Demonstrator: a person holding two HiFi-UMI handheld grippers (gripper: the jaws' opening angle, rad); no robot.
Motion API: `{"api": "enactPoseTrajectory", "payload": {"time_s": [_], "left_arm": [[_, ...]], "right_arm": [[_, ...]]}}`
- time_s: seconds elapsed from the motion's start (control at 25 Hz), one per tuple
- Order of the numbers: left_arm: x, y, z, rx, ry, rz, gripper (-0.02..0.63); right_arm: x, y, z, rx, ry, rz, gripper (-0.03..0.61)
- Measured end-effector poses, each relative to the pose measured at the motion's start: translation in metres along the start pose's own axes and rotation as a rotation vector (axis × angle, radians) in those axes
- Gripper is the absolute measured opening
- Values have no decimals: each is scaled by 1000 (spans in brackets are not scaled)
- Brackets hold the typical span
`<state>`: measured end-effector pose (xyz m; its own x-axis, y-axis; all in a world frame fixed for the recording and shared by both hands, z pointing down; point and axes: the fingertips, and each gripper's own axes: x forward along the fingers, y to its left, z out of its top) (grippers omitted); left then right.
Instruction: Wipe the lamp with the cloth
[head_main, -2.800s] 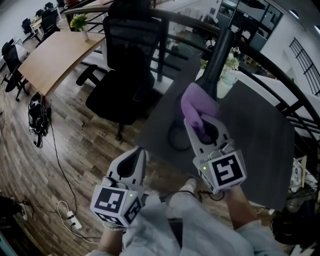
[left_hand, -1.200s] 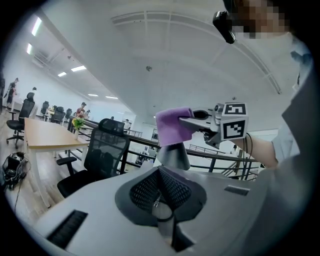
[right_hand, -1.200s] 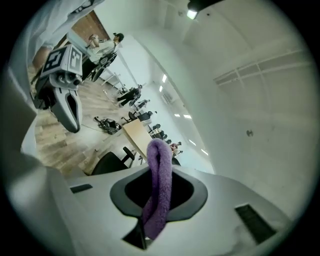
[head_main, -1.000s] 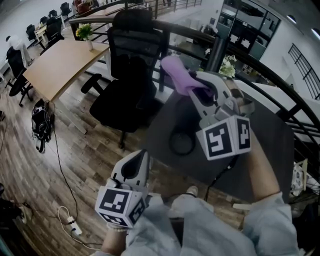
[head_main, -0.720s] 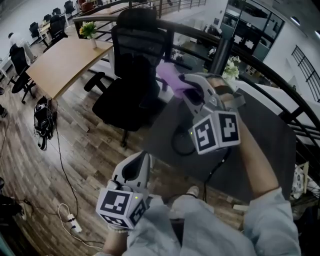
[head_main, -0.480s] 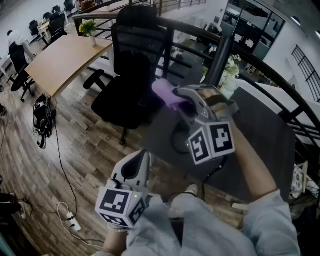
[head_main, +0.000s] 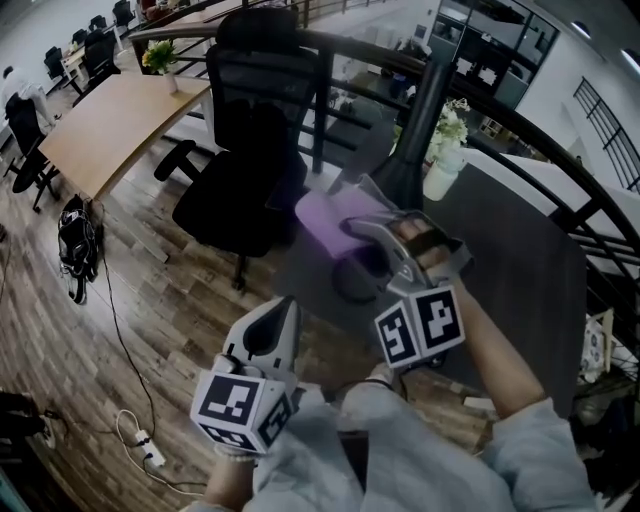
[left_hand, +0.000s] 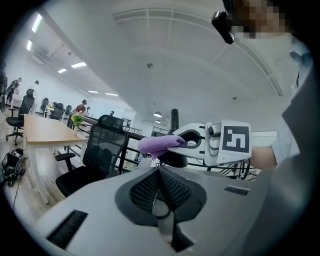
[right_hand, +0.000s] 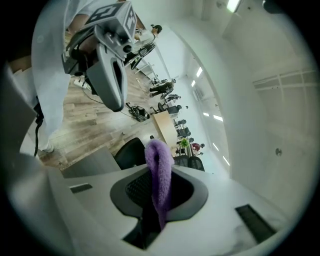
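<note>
On the counter (head_main: 520, 250), lamp (head_main: 418, 115) near the left edge, vase (head_main: 440, 178) just behind it. Over the lamp's base, cloth (head_main: 335, 215) in the right tongs (head_main: 366, 234); left tongs (head_main: 270, 325) nearer, off the counter. Left of the counter, office chair (head_main: 250, 150)

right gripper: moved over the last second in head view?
Yes. The right gripper, shut on the cloth, has dropped from high beside the lamp pole down toward the lamp base.
</note>
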<state>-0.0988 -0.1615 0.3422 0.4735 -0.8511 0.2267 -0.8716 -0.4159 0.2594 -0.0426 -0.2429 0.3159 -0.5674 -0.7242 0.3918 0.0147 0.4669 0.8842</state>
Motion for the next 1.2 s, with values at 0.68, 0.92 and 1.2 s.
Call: {"api": "enactPoseTrajectory", "payload": {"time_s": [0.68,0.92,1.2], "left_arm": [[22,-12,0,20,13,-52,0],[33,-20,0,34,52,-56,0],[49,-28,0,32,41,-51,0]], "right_arm": [[-52,18,-15,187,25,-95,52],[-78,17,-40,293,55,-135,52],[-100,0,-76,492,43,-207,52]]}}
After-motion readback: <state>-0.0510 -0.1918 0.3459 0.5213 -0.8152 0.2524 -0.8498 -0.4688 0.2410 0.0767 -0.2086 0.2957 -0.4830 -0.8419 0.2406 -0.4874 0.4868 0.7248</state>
